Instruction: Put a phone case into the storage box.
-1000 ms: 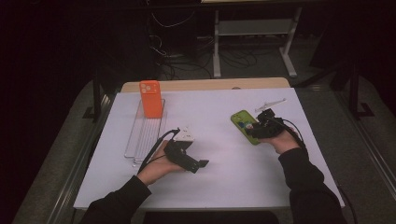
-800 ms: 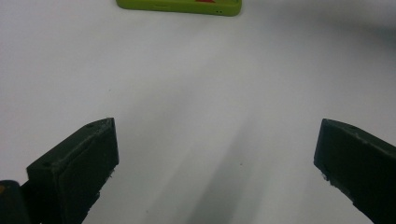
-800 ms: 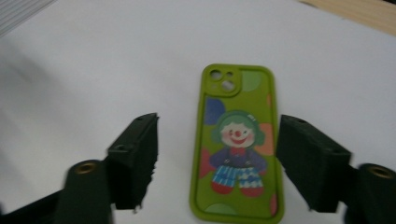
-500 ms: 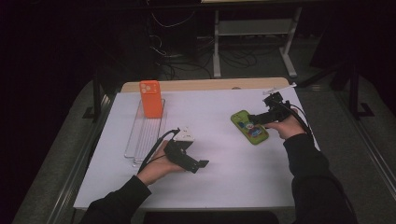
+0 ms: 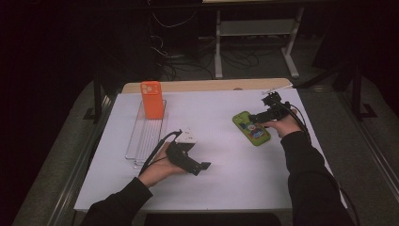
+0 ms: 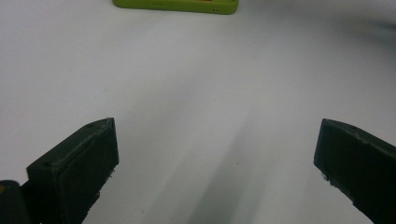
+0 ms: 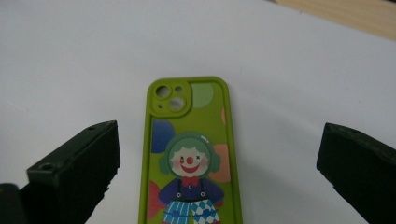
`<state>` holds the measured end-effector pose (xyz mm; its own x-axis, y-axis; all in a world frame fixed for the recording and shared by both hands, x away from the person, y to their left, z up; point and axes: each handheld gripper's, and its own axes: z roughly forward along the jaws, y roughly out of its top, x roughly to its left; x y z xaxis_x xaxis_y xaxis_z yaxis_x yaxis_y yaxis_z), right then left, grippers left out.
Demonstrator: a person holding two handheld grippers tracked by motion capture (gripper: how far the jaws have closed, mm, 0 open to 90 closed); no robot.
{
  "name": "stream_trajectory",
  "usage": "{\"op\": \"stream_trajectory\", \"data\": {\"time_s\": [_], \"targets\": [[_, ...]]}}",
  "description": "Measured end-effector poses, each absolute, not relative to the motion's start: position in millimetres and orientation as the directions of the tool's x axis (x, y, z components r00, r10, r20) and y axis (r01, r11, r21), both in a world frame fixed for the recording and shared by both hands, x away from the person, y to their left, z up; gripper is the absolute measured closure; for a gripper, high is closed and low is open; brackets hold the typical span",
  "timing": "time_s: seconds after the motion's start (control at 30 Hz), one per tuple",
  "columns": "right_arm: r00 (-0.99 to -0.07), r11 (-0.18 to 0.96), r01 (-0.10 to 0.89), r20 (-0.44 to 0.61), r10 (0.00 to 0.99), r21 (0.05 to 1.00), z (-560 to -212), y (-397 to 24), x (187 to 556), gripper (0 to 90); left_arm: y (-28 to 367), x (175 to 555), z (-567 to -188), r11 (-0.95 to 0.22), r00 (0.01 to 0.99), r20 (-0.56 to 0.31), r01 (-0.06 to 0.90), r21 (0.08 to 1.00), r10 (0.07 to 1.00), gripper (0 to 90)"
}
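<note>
Flanking green phone case (image 5: 251,128): orange case (image 5: 152,99), clear rack (image 5: 147,133).

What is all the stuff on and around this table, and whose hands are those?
Phone case, clown picture: one, green, flat on the sheet, between the right gripper's open jaws without touching them.
Phone case: one, orange, upright at the far end of the rack.
Rack: one, clear, on the left side of the sheet.
Small box: one, white, beside the rack, near the left hand.
Sheet: one, white, covering the table.
Table: one, wooden edge showing at the far side.
Stand: one, white, on the floor behind, among cables.
Left gripper: one, black, open, low over bare sheet.
Right gripper: one, black, jaws just opened, over the green case.
</note>
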<state>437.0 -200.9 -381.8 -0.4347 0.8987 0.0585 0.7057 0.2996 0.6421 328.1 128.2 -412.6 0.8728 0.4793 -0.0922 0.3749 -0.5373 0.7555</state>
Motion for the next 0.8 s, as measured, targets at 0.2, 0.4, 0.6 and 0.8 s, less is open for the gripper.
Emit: {"op": "stream_trajectory", "data": {"time_s": [0.2,0.4,0.6,0.8], "targets": [[-0.451,0.342,0.732,0.043,0.891,0.590,-395.5,-194.3,440.9,0.0,128.7,328.1,-412.1,-0.536,0.873,-0.093,0.375,0.756,0.480,0.0],[-0.463,0.368,0.760,0.050,0.885,0.535,-410.3,-189.8,441.7,0.0,129.0,328.4,-412.1,-0.534,0.872,-0.096,0.377,0.757,0.480,0.0],[-0.471,0.395,0.785,0.046,0.881,0.478,-422.7,-183.9,440.0,0.0,128.5,328.1,-412.8,-0.535,0.872,-0.096,0.377,0.756,0.480,0.0],[-0.494,0.427,0.796,0.052,0.868,0.430,-430.8,-179.2,439.3,4.1,128.7,328.4,-412.8,-0.536,0.872,-0.096,0.378,0.755,0.480,0.0]]}}
